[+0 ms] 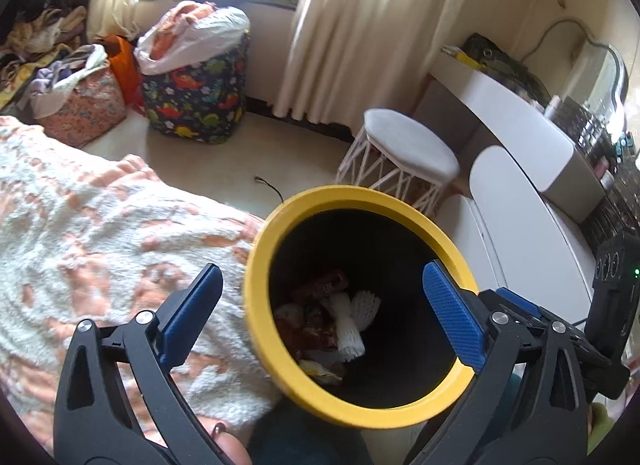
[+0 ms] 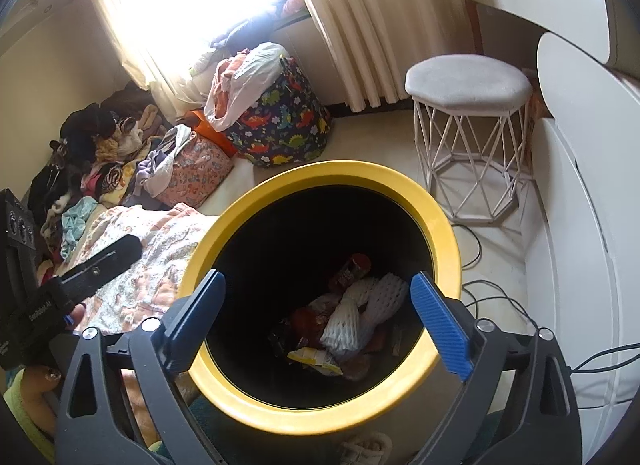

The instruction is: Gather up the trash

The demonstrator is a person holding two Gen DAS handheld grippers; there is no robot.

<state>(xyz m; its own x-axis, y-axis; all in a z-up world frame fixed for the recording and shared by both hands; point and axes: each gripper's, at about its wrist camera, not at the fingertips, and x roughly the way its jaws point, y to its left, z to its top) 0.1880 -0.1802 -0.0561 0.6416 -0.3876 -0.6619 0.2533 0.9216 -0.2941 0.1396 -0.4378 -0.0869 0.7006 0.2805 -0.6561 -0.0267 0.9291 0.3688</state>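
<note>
A black trash bin with a yellow rim (image 1: pixel 260 265) (image 2: pixel 444 225) stands on the floor beside the bed. Inside lie white foam fruit nets (image 1: pixel 352 325) (image 2: pixel 352 317), red wrappers (image 1: pixel 320 285) (image 2: pixel 352 267) and a yellow-white wrapper (image 2: pixel 316 359). My left gripper (image 1: pixel 324 313) is open and empty, its fingers straddling the bin's mouth from above. My right gripper (image 2: pixel 320 317) is open and empty, also above the bin's mouth. The left gripper's body shows at the left of the right wrist view (image 2: pixel 100 261).
A fluffy white-and-peach blanket (image 1: pixel 100 233) (image 2: pixel 160 249) covers the bed at left. A white wire stool (image 1: pixel 404 153) (image 2: pixel 468 105), a white desk (image 1: pixel 532 133), a dinosaur-print bag (image 1: pixel 196 93) (image 2: pixel 284 117), piled clothes (image 2: pixel 100 153) and floor cables (image 2: pixel 480 293) surround the bin.
</note>
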